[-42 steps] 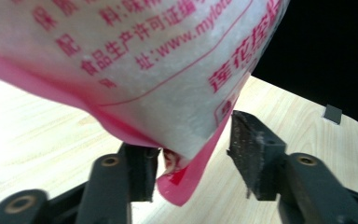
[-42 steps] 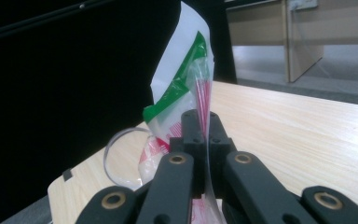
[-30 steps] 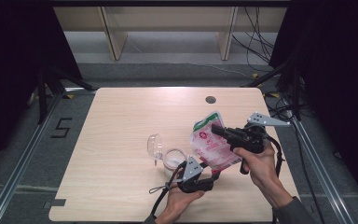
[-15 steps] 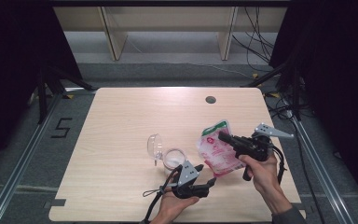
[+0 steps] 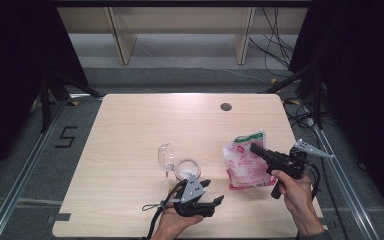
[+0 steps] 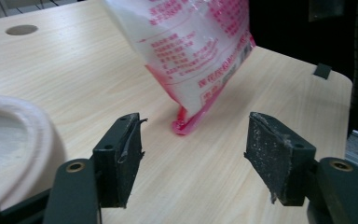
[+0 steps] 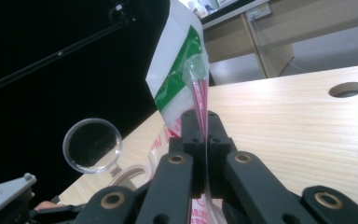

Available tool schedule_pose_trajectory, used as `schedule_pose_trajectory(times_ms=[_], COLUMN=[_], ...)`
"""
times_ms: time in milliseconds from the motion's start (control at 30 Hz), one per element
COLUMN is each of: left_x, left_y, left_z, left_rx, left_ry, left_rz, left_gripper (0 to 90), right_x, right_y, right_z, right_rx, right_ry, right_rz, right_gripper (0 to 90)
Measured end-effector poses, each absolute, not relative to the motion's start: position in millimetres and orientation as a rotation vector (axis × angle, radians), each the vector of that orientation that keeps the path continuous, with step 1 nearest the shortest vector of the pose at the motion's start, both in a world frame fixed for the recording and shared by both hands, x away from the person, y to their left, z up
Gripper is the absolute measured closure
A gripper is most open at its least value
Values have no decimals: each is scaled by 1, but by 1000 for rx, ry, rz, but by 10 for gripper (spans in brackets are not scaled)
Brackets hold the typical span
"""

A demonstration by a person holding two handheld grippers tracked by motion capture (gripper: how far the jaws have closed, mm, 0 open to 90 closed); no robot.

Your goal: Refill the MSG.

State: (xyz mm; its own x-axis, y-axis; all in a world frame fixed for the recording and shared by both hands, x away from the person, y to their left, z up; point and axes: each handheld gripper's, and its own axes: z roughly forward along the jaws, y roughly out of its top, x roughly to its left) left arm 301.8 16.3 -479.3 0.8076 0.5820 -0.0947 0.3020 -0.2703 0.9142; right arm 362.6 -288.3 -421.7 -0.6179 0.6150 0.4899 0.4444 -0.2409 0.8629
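A pink-and-white plastic bag (image 5: 242, 160) with a green top stands tilted, its bottom edge touching the table, right of centre. My right gripper (image 5: 254, 148) is shut on its upper side; in the right gripper view the jaws (image 7: 199, 126) pinch the bag (image 7: 182, 79) below the green strip. My left gripper (image 5: 212, 191) lies open near the front edge, with nothing between its fingers, and points at the bag's lower corner (image 6: 196, 51). A small clear jar (image 5: 186, 169) of white powder sits just beyond it, with its round hinged lid (image 5: 166, 156) flipped up.
The wooden table (image 5: 130, 135) has a round cable hole (image 5: 225, 106) near its far edge. Black drapes and stands flank both sides. The table's right edge lies close behind my right hand (image 5: 295, 192).
My right gripper has brought the bag down and to the right, so its bottom now rests on the table. My left gripper has drawn back toward the front edge.
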Motion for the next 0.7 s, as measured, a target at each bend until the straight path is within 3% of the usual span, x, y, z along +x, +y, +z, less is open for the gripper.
schedule_pose_trajectory(times_ms=[700], left_x=[295], left_y=[41], left_z=[-473], left_rx=[1892], left_ry=[657], left_rz=[325], left_gripper=[349], right_x=[360], right_y=[-315], right_z=[-437], right_rx=[1333], right_ry=[1793], right_rz=[1936], right_gripper=[900])
